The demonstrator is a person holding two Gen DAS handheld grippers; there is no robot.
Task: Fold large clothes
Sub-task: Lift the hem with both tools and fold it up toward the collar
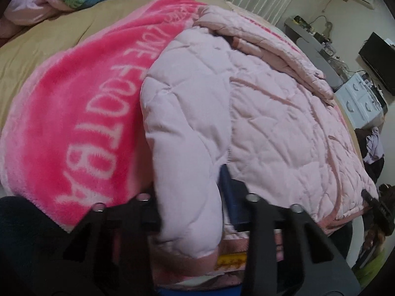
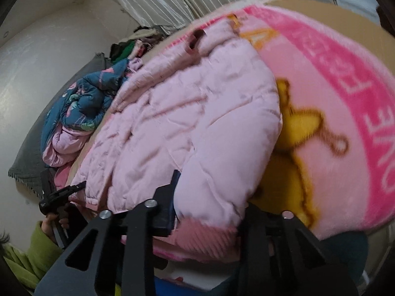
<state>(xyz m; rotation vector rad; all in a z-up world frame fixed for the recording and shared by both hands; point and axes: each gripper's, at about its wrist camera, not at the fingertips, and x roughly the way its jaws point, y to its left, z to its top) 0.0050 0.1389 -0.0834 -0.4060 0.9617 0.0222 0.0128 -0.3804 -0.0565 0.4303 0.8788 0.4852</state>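
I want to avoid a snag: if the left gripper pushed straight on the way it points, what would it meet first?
The left gripper already has the pink quilted jacket's sleeve between its fingers, so it would press further into that padding first. The pink blanket lies left of the line. Depth is unclear.

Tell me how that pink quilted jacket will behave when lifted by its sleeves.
The pink quilted jacket will probably droop, since its creased sleeve already bends over. Puffy padding suggests it is light but bulky. It may drag on the fuzzy pink blanket.

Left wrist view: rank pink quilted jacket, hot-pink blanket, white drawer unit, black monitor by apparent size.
1. pink quilted jacket
2. hot-pink blanket, close to the jacket in area; part is hidden under it
3. white drawer unit and black monitor: look alike, far off, unranked
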